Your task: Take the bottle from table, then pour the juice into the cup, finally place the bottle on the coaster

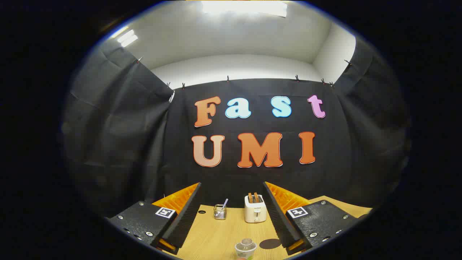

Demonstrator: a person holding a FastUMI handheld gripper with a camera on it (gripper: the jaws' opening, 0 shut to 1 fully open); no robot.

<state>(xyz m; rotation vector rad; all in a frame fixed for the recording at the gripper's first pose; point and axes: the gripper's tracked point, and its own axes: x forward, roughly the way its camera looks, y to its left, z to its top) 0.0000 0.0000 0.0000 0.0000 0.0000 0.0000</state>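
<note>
Below, gripper point(231, 216) fingers spread, perhaps above bottle point(245, 248).

Your gripper point(232, 216), fingers spread wide.
You hold it level and forward-facing; both fingers point(184, 216) stand well apart, pressing on nothing.
</note>
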